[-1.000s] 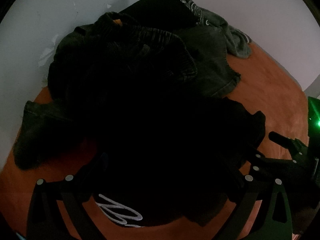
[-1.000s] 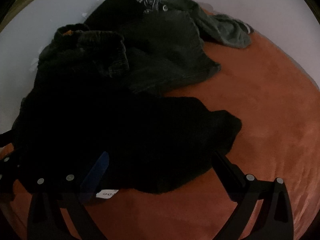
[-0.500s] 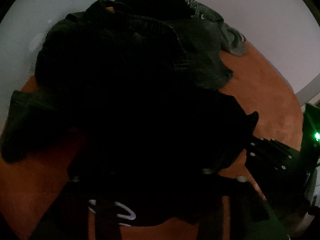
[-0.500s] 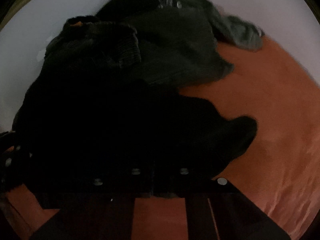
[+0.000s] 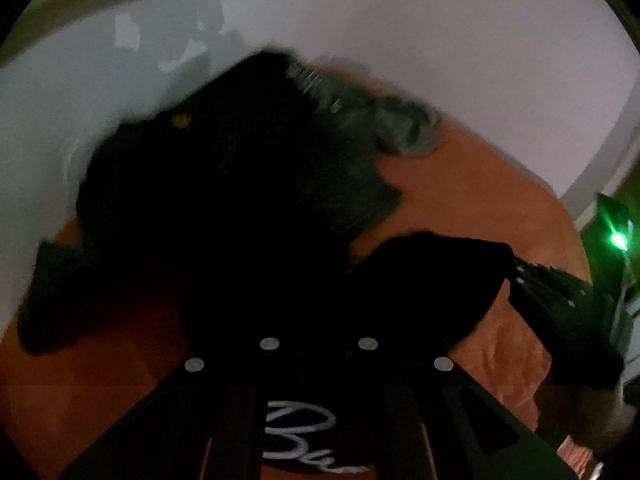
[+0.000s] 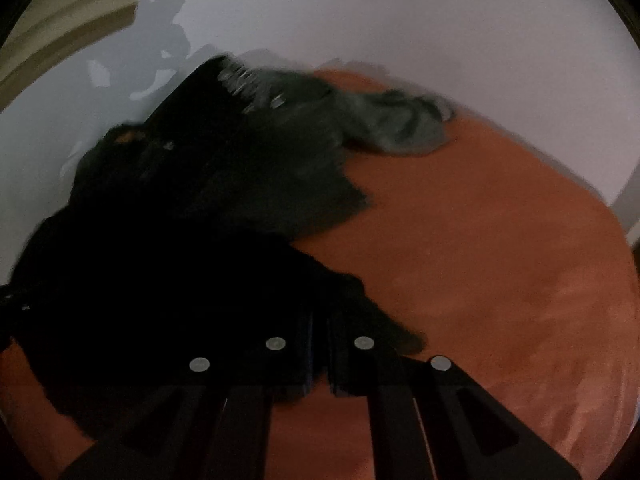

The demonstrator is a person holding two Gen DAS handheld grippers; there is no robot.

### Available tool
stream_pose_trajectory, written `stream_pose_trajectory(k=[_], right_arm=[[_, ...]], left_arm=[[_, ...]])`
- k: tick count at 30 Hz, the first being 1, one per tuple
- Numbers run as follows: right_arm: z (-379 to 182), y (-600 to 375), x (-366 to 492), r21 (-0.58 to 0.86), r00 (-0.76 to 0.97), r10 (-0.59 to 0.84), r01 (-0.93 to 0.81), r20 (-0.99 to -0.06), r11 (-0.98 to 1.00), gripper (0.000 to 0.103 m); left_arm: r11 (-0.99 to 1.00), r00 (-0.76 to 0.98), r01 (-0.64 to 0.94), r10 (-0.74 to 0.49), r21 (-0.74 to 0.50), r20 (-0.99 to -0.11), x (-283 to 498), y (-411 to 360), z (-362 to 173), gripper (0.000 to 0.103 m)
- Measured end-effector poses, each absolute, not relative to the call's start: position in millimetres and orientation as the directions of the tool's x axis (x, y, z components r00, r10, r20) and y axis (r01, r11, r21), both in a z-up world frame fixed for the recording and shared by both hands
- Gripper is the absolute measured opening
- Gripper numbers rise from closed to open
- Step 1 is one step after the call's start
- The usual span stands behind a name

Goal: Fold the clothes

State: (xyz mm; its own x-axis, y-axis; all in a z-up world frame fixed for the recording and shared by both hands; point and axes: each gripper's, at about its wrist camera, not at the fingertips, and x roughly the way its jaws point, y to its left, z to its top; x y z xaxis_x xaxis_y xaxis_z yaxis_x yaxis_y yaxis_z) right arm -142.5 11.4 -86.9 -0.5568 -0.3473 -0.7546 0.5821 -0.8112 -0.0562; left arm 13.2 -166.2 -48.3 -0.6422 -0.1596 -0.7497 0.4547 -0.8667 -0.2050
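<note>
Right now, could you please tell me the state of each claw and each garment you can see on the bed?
Left claw: shut on black shirt.
Right claw: shut on black shirt.
Black shirt: gripped at its near edge by both claws, white lettering showing.
Dark pile: crumpled, unfolded, behind the shirt.
Grey garment: bunched, unfolded, at the far edge of the pile.
Orange cover: bare on the right, slightly wrinkled.

The room is dim. An orange bedspread (image 6: 500, 264) covers the bed and ends against a pale, bare wall (image 6: 440, 20). A beige curtain (image 6: 68, 28) hangs at the upper left. In the left wrist view a green light (image 5: 618, 240) glows at the far right.
</note>
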Motion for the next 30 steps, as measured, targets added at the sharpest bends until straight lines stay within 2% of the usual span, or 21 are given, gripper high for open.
stream_pose_trajectory(k=[5, 14, 19, 23, 30], right_arm=[[-44.8, 62.1, -155.3, -0.118, -0.625, -0.278, 0.515, -0.729, -0.849, 0.004], [36.6, 160.2, -158.1, -0.23, -0.71, -0.15, 0.409, -0.688, -0.883, 0.004], [91.3, 227.4, -169.8, -0.218, -0.708, -0.068, 0.306, -0.703, -0.927, 0.004], [123.4, 264.7, -177.9, -0.244, -0.741, -0.052, 0.285, -0.67, -0.927, 0.004], [40.4, 288.0, -193.6, -0.113, -0.637, -0.132, 0.329, -0.76, -0.937, 0.004]], left_arm=[[-0.904, -0.702, 0.374, -0.128, -0.21, -0.7, 16.5, -127.5, -14.5, 0.009], [-0.933, -0.742, 0.266, -0.037, -0.243, -0.67, 9.9, -78.6, 17.1, 0.008], [-0.94, -0.816, 0.125, 0.085, -0.318, -0.572, 25.1, -58.5, 38.4, 0.008], [-0.941, -0.816, 0.061, 0.145, -0.332, -0.56, 18.5, -44.3, 34.1, 0.008], [-0.963, -0.722, 0.07, 0.131, -0.26, -0.68, -15.2, -15.2, -28.4, 0.008]])
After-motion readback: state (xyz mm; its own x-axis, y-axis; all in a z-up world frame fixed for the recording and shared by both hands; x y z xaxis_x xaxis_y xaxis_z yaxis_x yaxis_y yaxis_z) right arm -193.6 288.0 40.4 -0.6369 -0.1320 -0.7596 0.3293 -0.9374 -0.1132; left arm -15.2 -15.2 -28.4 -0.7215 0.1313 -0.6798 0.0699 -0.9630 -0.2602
